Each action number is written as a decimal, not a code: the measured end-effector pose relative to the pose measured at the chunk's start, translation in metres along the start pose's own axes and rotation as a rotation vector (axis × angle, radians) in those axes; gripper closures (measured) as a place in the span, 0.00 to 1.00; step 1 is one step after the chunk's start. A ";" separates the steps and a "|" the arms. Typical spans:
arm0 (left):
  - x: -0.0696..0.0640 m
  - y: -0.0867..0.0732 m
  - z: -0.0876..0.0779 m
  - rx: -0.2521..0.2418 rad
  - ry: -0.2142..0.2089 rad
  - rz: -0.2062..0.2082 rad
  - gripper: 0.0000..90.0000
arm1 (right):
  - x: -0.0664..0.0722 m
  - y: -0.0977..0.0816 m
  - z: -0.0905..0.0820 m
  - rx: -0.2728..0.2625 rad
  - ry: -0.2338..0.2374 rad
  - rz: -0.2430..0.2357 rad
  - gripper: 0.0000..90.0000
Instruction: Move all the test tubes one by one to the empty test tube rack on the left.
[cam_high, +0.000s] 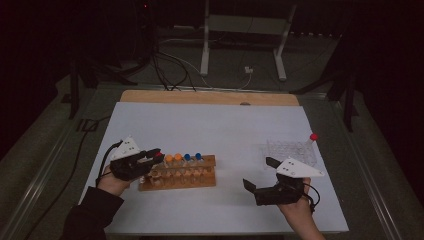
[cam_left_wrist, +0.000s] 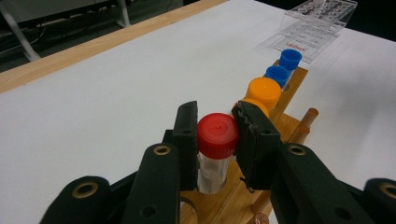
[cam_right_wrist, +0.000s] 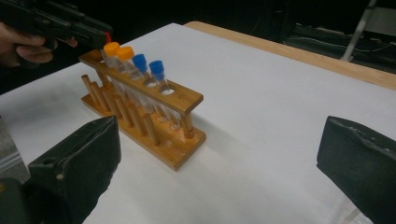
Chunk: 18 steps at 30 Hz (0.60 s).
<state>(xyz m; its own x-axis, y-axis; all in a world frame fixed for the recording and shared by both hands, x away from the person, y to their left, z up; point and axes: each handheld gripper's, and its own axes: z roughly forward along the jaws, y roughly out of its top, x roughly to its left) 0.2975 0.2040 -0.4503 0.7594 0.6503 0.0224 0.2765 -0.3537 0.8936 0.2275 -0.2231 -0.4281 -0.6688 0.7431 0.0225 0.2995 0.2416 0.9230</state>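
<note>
A wooden tube rack (cam_high: 177, 172) (cam_right_wrist: 144, 109) stands left of centre on the white table, holding two orange-capped tubes (cam_high: 173, 158) (cam_left_wrist: 265, 92) and two blue-capped tubes (cam_high: 192, 156) (cam_left_wrist: 284, 65). My left gripper (cam_high: 156, 152) (cam_left_wrist: 215, 135) is shut on a red-capped tube (cam_left_wrist: 215, 140) at the rack's left end, jaws pressing the cap from both sides. My right gripper (cam_high: 260, 174) (cam_right_wrist: 219, 154) stands open low over the table, right of the rack, with nothing between its jaws. In the right gripper view the left gripper (cam_right_wrist: 60, 23) sits over the rack's far end.
A clear plastic rack (cam_high: 292, 150) (cam_left_wrist: 317, 21) stands at the right with one red-capped tube (cam_high: 312, 137) in its far corner. A wooden board edge (cam_high: 210, 97) runs along the table's far side. Cables and stand legs lie on the floor beyond.
</note>
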 end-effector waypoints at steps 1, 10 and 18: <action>0.000 0.000 0.000 -0.003 0.000 -0.002 0.80 | 0.000 0.000 -0.001 -0.001 0.000 0.002 0.00; 0.000 -0.002 -0.003 0.003 -0.015 -0.016 0.66 | -0.005 0.003 -0.006 -0.017 -0.010 0.004 0.00; -0.004 -0.003 -0.015 -0.021 -0.010 -0.022 0.25 | -0.025 0.008 -0.024 -0.080 -0.076 0.020 0.00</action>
<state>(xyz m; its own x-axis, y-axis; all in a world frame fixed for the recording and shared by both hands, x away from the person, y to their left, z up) 0.2848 0.2119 -0.4464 0.7590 0.6511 -0.0016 0.2807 -0.3250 0.9031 0.2301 -0.2549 -0.4118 -0.6084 0.7935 0.0147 0.2549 0.1778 0.9505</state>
